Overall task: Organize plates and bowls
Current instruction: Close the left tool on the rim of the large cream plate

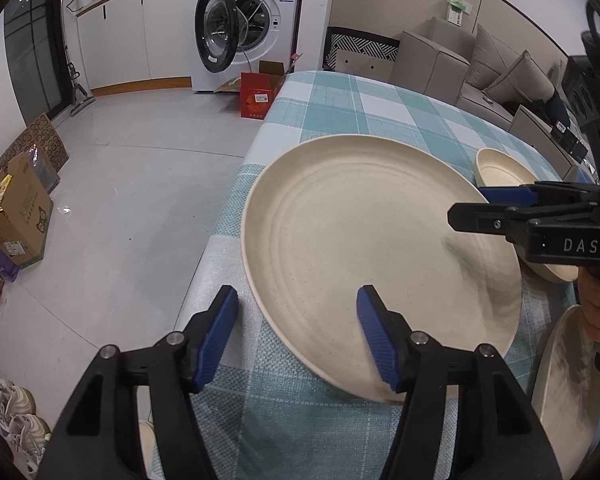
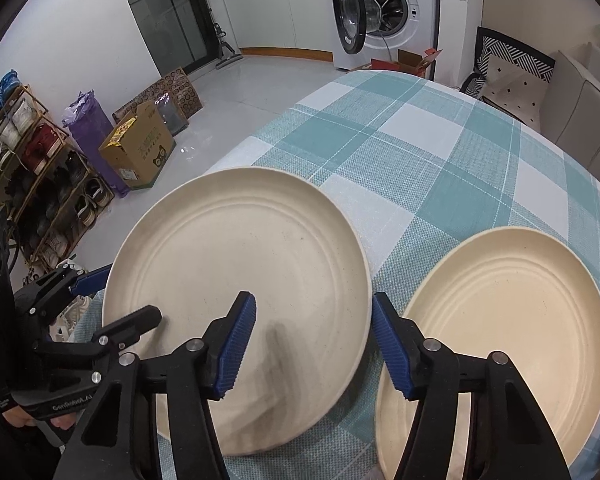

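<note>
A large cream plate [image 1: 372,248] [image 2: 240,272] lies near the left edge of the checked table [image 1: 340,100] [image 2: 420,148]. My left gripper [image 1: 298,336] [image 2: 116,300] stands open astride the plate's near-left rim, one blue pad over the plate and one outside it. My right gripper [image 2: 314,344] [image 1: 468,204] is open astride the plate's right rim in the same way. No pad presses on the plate. A second cream plate [image 2: 500,320] [image 1: 568,380] lies close to the right of the first. A cream bowl [image 1: 500,168] sits behind the right gripper, partly hidden.
The table edge drops to a tiled floor on the left. On the floor stand a cardboard box [image 2: 140,152], a shoe rack [image 2: 32,168] and a red box [image 1: 258,96]. A washing machine [image 1: 248,20] with its door open and a grey sofa [image 1: 480,68] are beyond.
</note>
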A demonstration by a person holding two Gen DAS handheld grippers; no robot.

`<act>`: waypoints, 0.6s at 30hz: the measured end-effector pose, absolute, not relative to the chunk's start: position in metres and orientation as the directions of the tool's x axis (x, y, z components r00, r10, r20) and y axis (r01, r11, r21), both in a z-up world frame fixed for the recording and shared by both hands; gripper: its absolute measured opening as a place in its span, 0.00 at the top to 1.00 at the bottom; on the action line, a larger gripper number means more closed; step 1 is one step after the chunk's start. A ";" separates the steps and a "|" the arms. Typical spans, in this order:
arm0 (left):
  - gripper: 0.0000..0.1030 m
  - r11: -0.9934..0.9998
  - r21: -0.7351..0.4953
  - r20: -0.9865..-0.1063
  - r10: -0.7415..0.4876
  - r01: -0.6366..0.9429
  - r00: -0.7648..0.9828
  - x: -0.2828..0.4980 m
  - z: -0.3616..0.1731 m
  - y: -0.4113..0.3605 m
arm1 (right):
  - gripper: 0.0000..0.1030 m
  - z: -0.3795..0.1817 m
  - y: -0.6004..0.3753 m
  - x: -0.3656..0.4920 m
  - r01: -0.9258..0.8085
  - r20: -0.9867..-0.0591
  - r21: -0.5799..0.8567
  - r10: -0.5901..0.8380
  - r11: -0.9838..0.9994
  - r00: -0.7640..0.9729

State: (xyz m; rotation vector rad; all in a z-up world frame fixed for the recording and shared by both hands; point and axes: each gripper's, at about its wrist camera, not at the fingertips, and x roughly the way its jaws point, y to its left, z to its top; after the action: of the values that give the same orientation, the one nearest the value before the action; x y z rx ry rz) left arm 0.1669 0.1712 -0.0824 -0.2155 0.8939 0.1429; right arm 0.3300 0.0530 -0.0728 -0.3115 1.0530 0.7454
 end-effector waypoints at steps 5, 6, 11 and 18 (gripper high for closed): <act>0.58 0.963 -0.136 -0.785 0.037 -0.231 0.618 0.167 -0.081 0.173 | 0.52 -0.073 0.048 0.325 -0.676 -0.873 0.105 0.394 0.730 0.289; 0.62 0.963 -0.139 -0.785 0.036 -0.232 0.619 0.166 -0.081 0.174 | 0.53 -0.073 0.046 0.325 -0.673 -0.872 0.107 0.395 0.732 0.290; 0.72 0.959 -0.134 -0.787 0.050 -0.250 0.615 0.164 -0.081 0.175 | 0.66 -0.073 0.039 0.322 -0.660 -0.870 0.098 0.386 0.745 0.306; 0.74 0.957 -0.127 -0.789 0.061 -0.259 0.611 0.158 -0.079 0.174 | 0.73 -0.073 0.037 0.316 -0.659 -0.866 0.064 0.370 0.749 0.336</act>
State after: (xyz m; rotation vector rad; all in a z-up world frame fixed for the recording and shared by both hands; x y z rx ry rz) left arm 0.1578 0.1737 -0.0790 -0.2387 0.8962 0.1867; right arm 0.3158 0.0370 -0.0731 -0.3235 1.0265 0.6859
